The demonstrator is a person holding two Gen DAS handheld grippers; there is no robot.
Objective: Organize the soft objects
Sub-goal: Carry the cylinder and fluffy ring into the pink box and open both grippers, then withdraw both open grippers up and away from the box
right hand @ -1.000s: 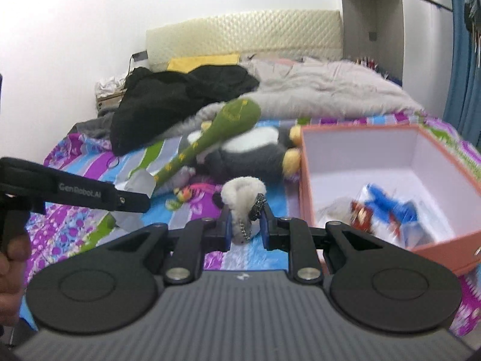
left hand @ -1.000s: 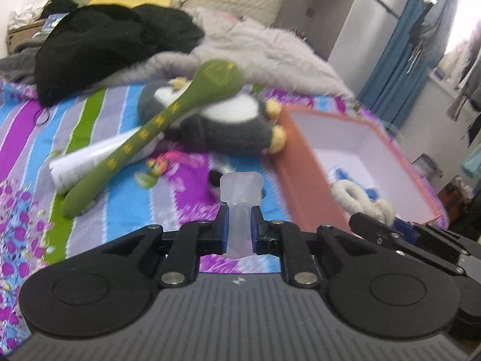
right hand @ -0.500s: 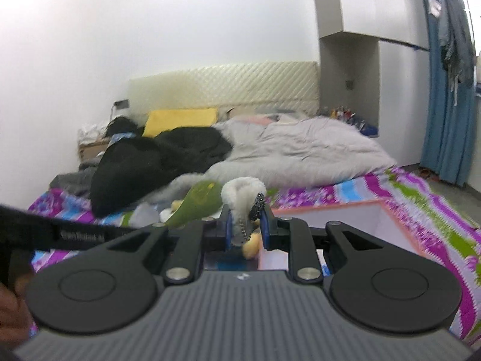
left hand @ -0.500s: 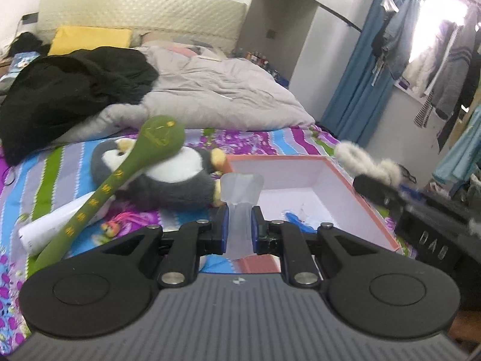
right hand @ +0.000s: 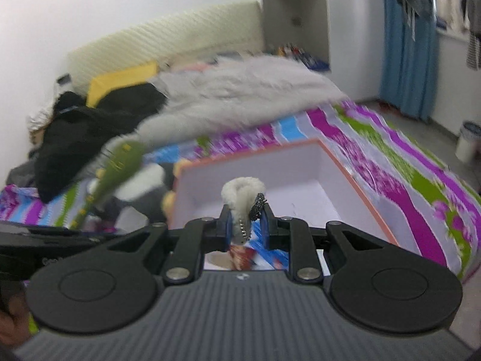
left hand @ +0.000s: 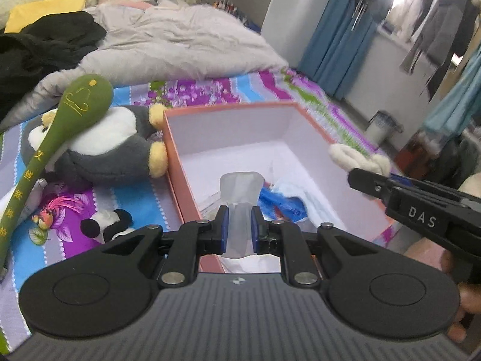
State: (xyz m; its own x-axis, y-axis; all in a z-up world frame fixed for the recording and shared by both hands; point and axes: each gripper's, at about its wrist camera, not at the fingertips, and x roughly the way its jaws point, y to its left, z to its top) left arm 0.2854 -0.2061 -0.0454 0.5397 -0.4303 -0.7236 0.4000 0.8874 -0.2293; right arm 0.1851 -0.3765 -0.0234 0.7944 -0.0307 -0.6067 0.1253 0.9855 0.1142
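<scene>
My left gripper (left hand: pixel 239 228) is shut on a translucent soft pouch (left hand: pixel 240 192) and holds it over the near edge of the orange box (left hand: pixel 177 162). My right gripper (right hand: pixel 245 230) is shut on a white fluffy hair tie (right hand: pixel 242 194) with a dark beaded charm, above the same box (right hand: pixel 354 180). The hair tie also shows in the left wrist view (left hand: pixel 357 158), over the box's right rim. Blue and white packets (left hand: pixel 282 198) lie inside the box.
A grey penguin plush (left hand: pixel 99 147) with a green plush spoon (left hand: pixel 57 132) across it lies left of the box on the striped bedspread. A small panda toy (left hand: pixel 105 225) lies nearer. Black clothing (left hand: pixel 39 48) and a grey blanket (left hand: pixel 180 45) cover the far bed.
Both grippers have tilted down and moved over the box, each still holding its item. The right view is blurred with motion.
</scene>
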